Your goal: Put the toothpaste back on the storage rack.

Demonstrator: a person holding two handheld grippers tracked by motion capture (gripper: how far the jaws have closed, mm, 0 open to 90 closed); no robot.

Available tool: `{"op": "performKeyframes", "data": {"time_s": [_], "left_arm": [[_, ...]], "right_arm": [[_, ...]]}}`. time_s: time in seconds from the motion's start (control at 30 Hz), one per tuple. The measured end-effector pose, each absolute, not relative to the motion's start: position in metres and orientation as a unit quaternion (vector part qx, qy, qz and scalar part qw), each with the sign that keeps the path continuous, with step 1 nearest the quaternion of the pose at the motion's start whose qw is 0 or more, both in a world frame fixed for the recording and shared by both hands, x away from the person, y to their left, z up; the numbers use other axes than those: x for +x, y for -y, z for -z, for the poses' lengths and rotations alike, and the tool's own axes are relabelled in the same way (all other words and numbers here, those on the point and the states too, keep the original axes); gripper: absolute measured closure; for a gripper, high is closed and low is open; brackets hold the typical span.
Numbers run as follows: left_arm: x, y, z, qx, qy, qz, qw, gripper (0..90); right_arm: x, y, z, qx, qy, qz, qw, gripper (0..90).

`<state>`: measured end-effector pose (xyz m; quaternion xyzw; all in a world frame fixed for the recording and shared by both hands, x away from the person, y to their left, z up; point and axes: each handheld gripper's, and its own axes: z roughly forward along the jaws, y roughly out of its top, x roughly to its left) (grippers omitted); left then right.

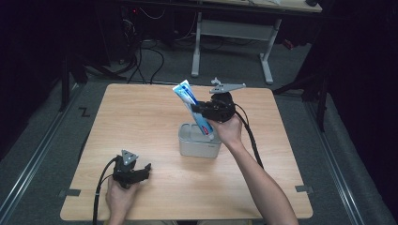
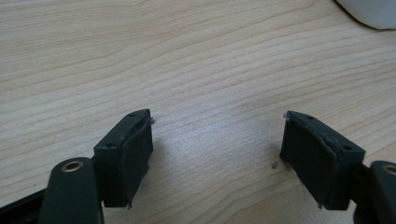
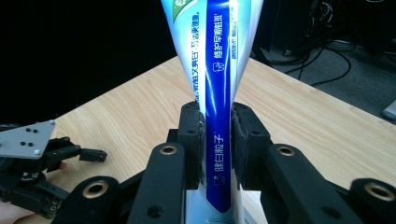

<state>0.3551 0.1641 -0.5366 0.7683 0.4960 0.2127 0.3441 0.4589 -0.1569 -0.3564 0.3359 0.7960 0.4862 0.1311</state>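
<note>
— What does the right gripper point(image 1: 202, 108) have hold of?

— A toothpaste tube point(image 1: 191, 105), pinched between its jaws at the tube's middle; in the right gripper view the pads press both sides of the blue stripe point(image 3: 218, 116). The tube stands tilted, its lower end just over the grey container point(image 1: 199, 146) below the gripper.

— And the left gripper point(image 1: 146, 167)?

— Its jaws stand wide apart with only bare table point(image 2: 196, 70) between them. It rests well apart from the container.
</note>
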Motion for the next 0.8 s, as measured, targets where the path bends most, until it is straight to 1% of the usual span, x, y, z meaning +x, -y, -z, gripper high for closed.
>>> {"op": "performKeyframes", "data": {"time_s": [0.8], "left_arm": [[0.355,-0.164,0.537,0.768,-0.496,-0.214,0.345,25.5]], "right_arm": [[0.466,0.146,0.377,0.339,-0.809,-0.461,0.132,75.6]]}}
